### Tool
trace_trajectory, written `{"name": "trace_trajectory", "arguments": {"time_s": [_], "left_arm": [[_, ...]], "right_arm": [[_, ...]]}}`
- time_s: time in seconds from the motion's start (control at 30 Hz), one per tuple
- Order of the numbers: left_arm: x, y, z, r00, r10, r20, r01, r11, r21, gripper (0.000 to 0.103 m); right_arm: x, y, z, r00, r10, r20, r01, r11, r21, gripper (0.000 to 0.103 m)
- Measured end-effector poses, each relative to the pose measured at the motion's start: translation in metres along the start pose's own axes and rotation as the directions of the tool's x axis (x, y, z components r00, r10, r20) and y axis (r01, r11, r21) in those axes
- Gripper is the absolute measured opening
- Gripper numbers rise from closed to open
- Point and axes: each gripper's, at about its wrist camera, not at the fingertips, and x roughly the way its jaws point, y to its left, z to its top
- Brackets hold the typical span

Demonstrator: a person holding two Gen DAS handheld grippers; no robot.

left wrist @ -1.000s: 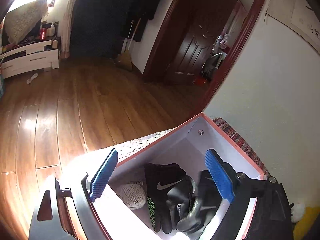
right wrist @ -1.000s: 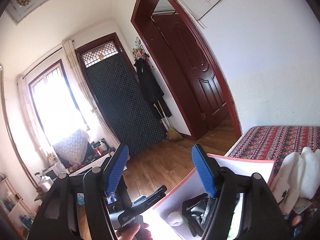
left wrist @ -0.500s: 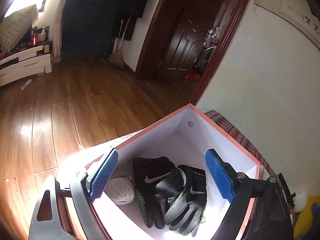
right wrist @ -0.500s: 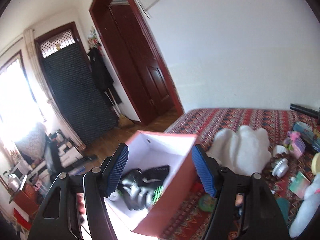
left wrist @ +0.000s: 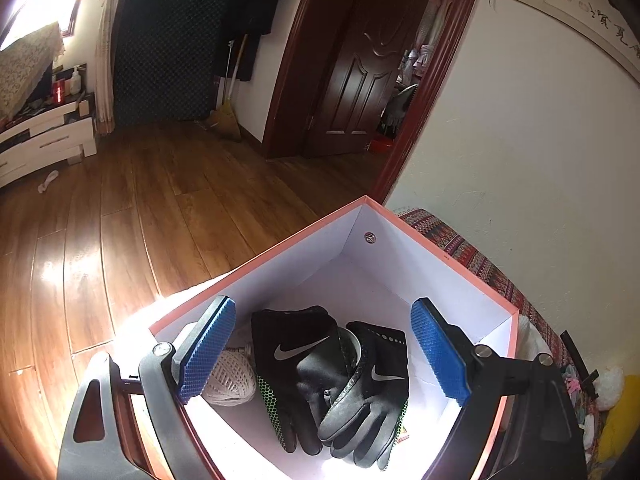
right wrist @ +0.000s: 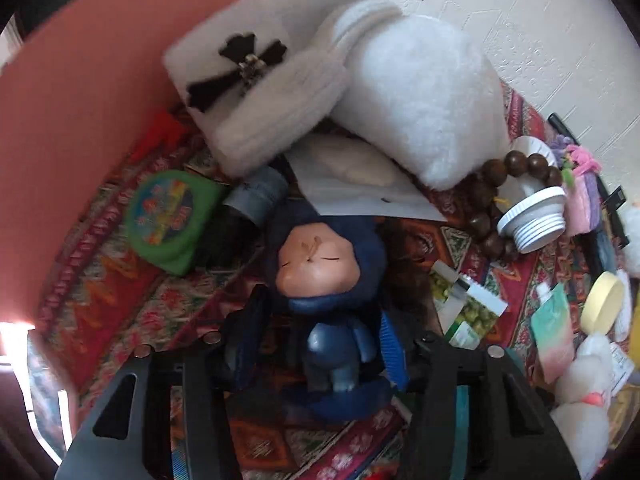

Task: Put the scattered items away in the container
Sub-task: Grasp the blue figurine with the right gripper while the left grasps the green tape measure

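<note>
The open pink box (left wrist: 440, 256) with white inside holds a pair of black Nike gloves (left wrist: 320, 364) and a ball of twine (left wrist: 230, 380). My left gripper (left wrist: 320, 354) hangs open and empty above the box. In the right wrist view the box's pink outer wall (right wrist: 80, 120) stands at the left. My right gripper (right wrist: 320, 344) is low over the patterned cloth, its open blue fingers (right wrist: 394, 354) on either side of a blue doll figure (right wrist: 328, 280) lying on its back. I cannot tell if the pads touch it.
Around the doll lie a white plush hat with a black cross (right wrist: 256, 76), a white fluffy item (right wrist: 424, 96), a green round tin (right wrist: 168, 216), wooden beads (right wrist: 504, 184), a white lid (right wrist: 532, 220), packets (right wrist: 468, 308) and a yellow disc (right wrist: 604, 300). The wood floor (left wrist: 140, 220) lies beyond the box.
My right gripper swung down from facing the room and box to the clutter, now straddling the blue doll. My left gripper stayed open over the box, shifting slightly.
</note>
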Motion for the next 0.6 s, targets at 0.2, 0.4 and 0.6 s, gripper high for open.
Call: {"name": "trace_trajectory", "arguments": {"time_s": [0.2, 0.4, 0.6], "left_arm": [[-0.016, -0.023, -0.002, 0.997, -0.056, 0.045, 0.051, 0.993, 0.102, 0.090], [-0.045, -0.094, -0.031, 0.963, -0.270, 0.011, 0.244, 0.885, 0.397, 0.090], [-0.058, -0.182, -0.109, 0.877, -0.418, -0.237, 0.471, 0.645, 0.602, 0.090]], "right_arm": [[-0.040, -0.031, -0.026, 0.978, 0.131, 0.163, -0.168, 0.957, 0.235, 0.037], [-0.122, -0.083, -0.072, 0.866, 0.230, 0.443, -0.424, 0.808, 0.410, 0.037], [-0.189, -0.112, -0.100, 0.767, 0.166, 0.620, -0.518, 0.731, 0.445, 0.037]]}}
